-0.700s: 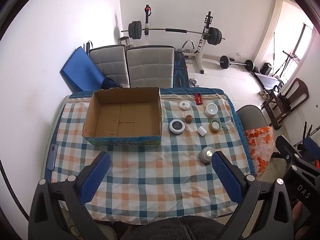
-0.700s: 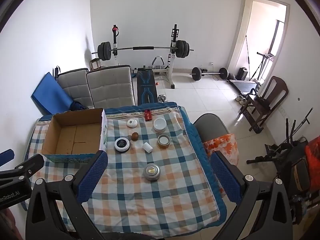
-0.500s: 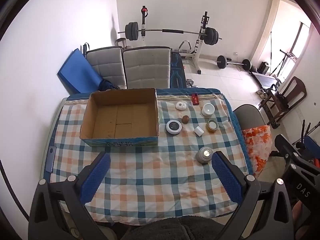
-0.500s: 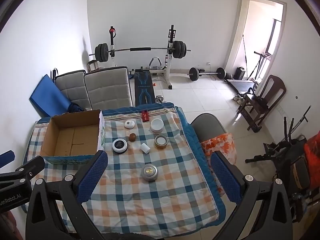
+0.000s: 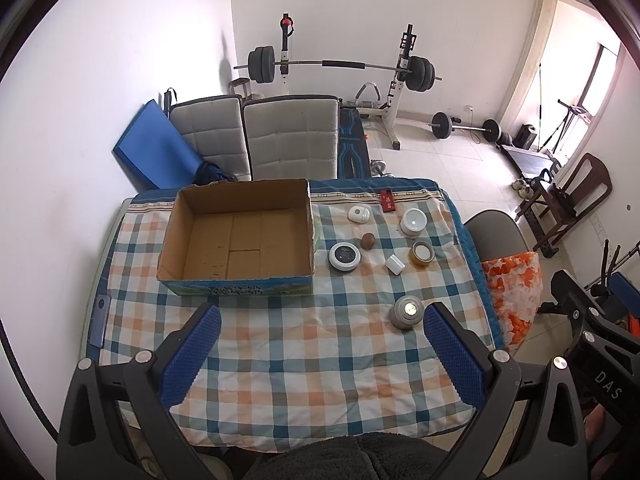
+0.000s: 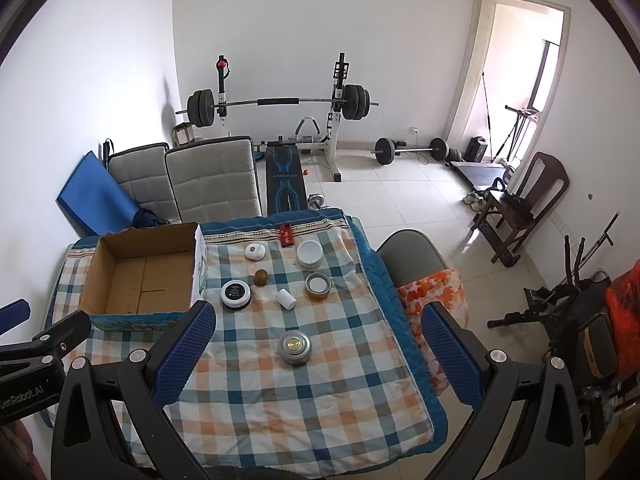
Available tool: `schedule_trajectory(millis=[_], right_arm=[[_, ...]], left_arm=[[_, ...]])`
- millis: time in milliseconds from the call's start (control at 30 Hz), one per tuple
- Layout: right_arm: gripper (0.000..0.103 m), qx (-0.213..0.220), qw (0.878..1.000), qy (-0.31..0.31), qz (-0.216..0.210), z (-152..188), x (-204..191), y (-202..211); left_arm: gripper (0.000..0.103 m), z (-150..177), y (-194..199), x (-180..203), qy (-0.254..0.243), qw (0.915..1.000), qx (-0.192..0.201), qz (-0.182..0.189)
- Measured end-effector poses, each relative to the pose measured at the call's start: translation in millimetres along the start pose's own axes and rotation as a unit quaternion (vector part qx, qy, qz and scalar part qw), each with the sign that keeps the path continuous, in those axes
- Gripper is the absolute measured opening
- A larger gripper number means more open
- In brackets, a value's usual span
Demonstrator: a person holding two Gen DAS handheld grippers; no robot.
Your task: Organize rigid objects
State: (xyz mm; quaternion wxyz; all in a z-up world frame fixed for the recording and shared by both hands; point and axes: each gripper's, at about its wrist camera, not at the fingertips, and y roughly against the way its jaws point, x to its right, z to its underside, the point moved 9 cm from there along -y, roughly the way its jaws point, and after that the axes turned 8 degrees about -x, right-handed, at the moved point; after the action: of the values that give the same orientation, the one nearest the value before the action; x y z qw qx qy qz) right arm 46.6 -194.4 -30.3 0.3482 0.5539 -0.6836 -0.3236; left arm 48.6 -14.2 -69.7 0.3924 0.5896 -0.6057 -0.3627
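An empty open cardboard box point(image 5: 240, 236) point(image 6: 140, 276) stands on the left of a checked tablecloth point(image 5: 304, 344). To its right lie several small items: a silver round tin point(image 5: 407, 311) point(image 6: 295, 346), a black-topped round case point(image 5: 344, 256) point(image 6: 236, 294), a brown ball point(image 5: 368, 241) point(image 6: 261, 277), a small white cylinder point(image 5: 395, 265) point(image 6: 286, 299), an amber jar point(image 5: 422, 253) point(image 6: 318, 286), a white round tub point(image 5: 414, 221) point(image 6: 310, 253), a white oval case point(image 5: 359, 213) point(image 6: 255, 251) and a red packet point(image 5: 387, 201) point(image 6: 286, 235). My left gripper point(image 5: 320, 354) and right gripper point(image 6: 318, 354) are open and empty, high above the near table edge.
Two grey padded chairs point(image 5: 288, 140) and a blue mat point(image 5: 156, 152) stand behind the table. A grey chair with an orange-patterned cloth point(image 6: 434, 296) is at the table's right side. A barbell rack point(image 6: 280, 104), loose weights and a wooden chair point(image 6: 532, 208) fill the room beyond.
Both grippers have pulled back and risen slightly, so the table looks a little smaller and lower in view. Nothing on the table has moved.
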Motion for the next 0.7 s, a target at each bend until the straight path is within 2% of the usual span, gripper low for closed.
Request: schedule_trajectory(millis=[567, 700], right_arm=[[0.103, 0.003, 1.0, 0.005, 0.005, -5.8, -1.7, 2.3], [0.103, 0.009, 1.0, 0.006, 0.005, -10.7, -3.6, 5.4]], left_arm=[[0.103, -4.1, 2.4, 4.8, 0.002, 1.0, 0.006, 0.0], [0.103, -16.5, 7.4, 11.4, 0.001, 0.9999, 0.012, -0.003]])
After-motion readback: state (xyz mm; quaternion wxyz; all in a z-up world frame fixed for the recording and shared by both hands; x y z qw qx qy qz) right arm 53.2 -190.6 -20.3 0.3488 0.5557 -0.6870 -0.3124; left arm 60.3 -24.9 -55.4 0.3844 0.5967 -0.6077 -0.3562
